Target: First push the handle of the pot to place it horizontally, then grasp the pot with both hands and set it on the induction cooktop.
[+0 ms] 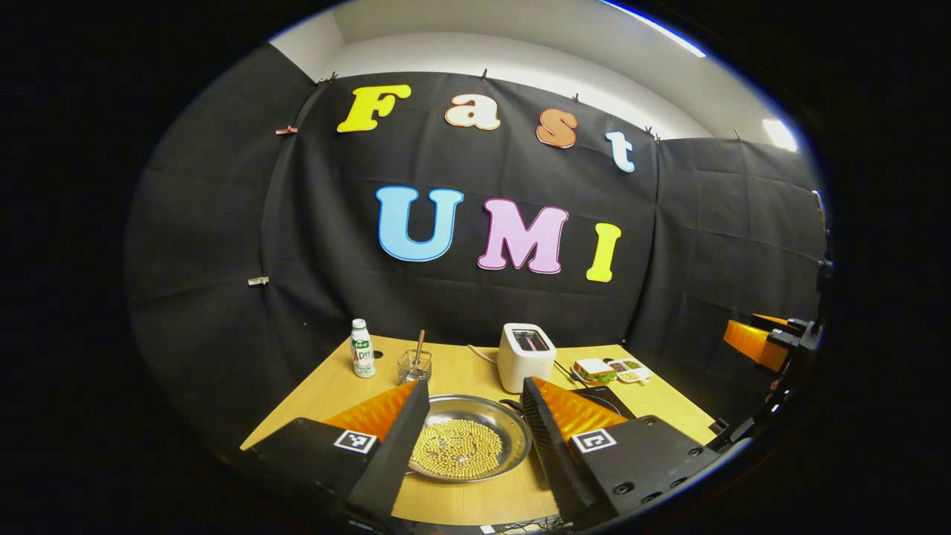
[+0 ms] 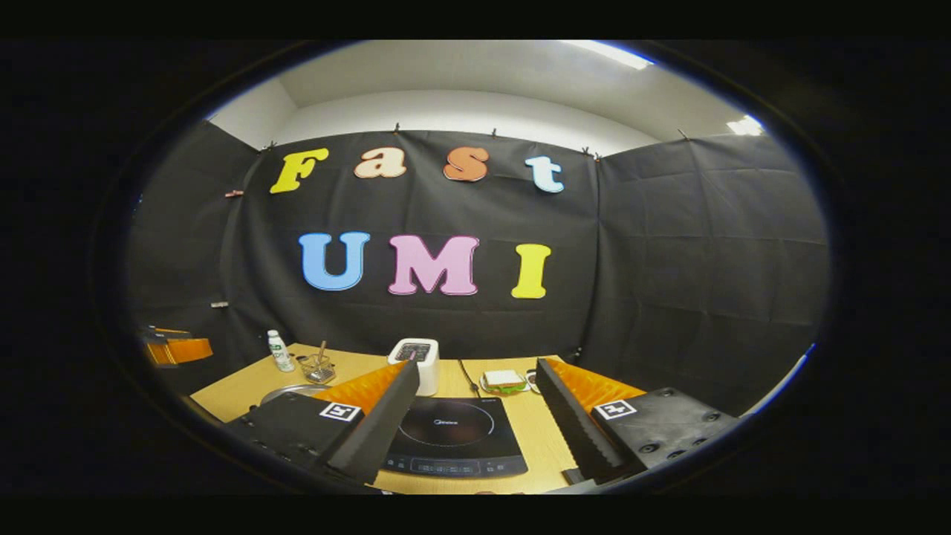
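left gripper: jaws spread wide, nothing between them, held above the near edge of the wooden table. the pot, a shallow steel pan full of pale yellow beans, sits on the table straight ahead of it, framed in the gap between the two fingers, not touched by either. can't make out its handle.

beyond the pot from the left gripper: white toaster ahead and a bit right, small glass with a stick in it ahead-left, white bottle further left. sandwich and a small snack tray off to the right past the toaster.

right gripper: also wide open, empty, over the near table edge. induction cooktop lies flat directly ahead between its fingers, bare top. pot rim just visible left of its left finger, beside the cooktop. toaster sits just behind the cooktop.

each gripper's orange finger shows at the far edge of the other's view.
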